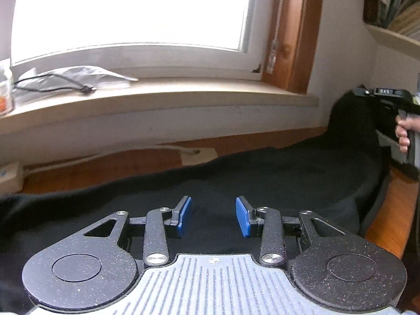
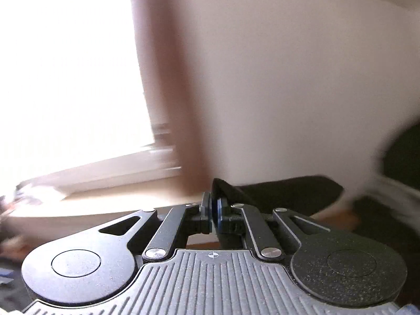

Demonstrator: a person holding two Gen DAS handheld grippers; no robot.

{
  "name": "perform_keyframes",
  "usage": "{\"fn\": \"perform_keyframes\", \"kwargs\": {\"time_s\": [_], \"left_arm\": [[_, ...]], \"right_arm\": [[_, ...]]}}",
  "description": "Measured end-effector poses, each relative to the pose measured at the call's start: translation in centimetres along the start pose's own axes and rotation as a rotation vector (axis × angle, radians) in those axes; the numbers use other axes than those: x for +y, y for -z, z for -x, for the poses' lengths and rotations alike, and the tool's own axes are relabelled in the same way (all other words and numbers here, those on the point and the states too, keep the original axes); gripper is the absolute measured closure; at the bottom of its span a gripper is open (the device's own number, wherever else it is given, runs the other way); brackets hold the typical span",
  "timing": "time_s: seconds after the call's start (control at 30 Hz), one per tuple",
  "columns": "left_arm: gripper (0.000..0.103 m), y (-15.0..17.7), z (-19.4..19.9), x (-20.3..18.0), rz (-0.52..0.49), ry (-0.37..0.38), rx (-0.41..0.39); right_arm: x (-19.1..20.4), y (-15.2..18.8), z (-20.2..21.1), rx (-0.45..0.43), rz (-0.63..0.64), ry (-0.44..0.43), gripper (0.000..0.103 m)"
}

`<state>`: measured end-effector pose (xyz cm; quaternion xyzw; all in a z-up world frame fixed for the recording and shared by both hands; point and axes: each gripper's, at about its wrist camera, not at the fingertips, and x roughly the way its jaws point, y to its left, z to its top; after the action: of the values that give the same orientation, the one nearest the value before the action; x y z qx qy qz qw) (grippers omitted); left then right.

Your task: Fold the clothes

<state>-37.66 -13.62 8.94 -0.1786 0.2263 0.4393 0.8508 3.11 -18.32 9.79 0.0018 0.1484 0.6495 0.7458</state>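
The black garment point(image 1: 262, 173) lies spread on the wooden table point(image 1: 388, 223) below the windowsill point(image 1: 162, 97). The left gripper point(image 1: 214, 216) hovers over the cloth, its blue pads point(image 1: 242, 216) parted with nothing between them. The right gripper point(image 2: 214, 216) is clamped on a raised fold of the garment point(image 2: 228, 191) (that view is motion-blurred). A hand point(image 1: 404, 134) grips its handle right of the sill.

One black garment point(image 1: 262, 173), two claws, one cable point(image 1: 52, 85), one jar point(image 1: 5, 92)
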Motion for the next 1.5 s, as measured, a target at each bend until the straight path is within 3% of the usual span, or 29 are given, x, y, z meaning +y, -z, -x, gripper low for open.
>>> {"fn": "perform_keyframes", "kwargs": {"time_s": [0.2, 0.3, 0.47, 0.57, 0.67, 0.77, 0.97, 1.13, 1.2, 1.27, 1.3, 1.37, 1.5], "left_arm": [[0.062, 0.2, 0.8, 1.3, 0.044, -0.009, -0.006], [0.048, 0.3, 1.2, 1.9, 0.067, -0.013, -0.009], [0.047, 0.7, -0.1, 2.2, 0.103, 0.01, 0.021], [0.043, 0.7, -1.2, 2.4, 0.129, 0.029, 0.033], [0.042, 0.1, -2.1, 2.6, 0.156, 0.041, 0.027], [0.036, -1.0, -3.4, 2.8, 0.192, 0.063, 0.028], [0.034, -3.6, -8.5, 3.4, 0.25, 0.057, 0.102], [0.034, -4.6, -11.5, 3.5, 0.244, -0.014, 0.129], [0.039, -4.6, -12.1, 3.6, 0.241, -0.036, 0.131], [0.058, -4.6, -12.6, 3.7, 0.238, -0.057, 0.133], [0.063, -4.5, -12.6, 3.7, 0.232, -0.065, 0.126], [0.095, -4.4, -12.4, 3.6, 0.214, -0.071, 0.104], [0.097, -5.6, -10.1, 3.8, 0.166, -0.044, 0.036]], "right_arm": [[13.3, 5.4, 1.1, 0.147, 0.15, -0.378, 0.098], [16.5, 9.1, 1.6, 0.26, 0.191, -0.462, 0.098], [17.2, 13.1, 1.7, 0.37, 0.265, -0.472, 0.097], [17.5, 13.9, 2.2, 0.385, 0.289, -0.476, 0.09], [18.5, 14.2, 2.7, 0.379, 0.324, -0.502, 0.075], [18.8, 14.2, 3.1, 0.371, 0.329, -0.507, 0.07], [18.2, 14.6, 2.5, 0.374, 0.279, -0.394, 0.066], [18.3, 14.7, 2.2, 0.329, 0.203, -0.318, 0.057], [18.1, 14.6, 1.5, 0.334, 0.155, -0.32, 0.057], [17.9, 14.7, 0.8, 0.342, 0.114, -0.323, 0.06], [17.7, 14.7, 0.6, 0.34, 0.097, -0.33, 0.073], [17.4, 14.4, 0.7, 0.32, 0.071, -0.356, 0.09], [18.3, 13.2, 1.7, 0.241, 0.088, -0.42, 0.095]]}}
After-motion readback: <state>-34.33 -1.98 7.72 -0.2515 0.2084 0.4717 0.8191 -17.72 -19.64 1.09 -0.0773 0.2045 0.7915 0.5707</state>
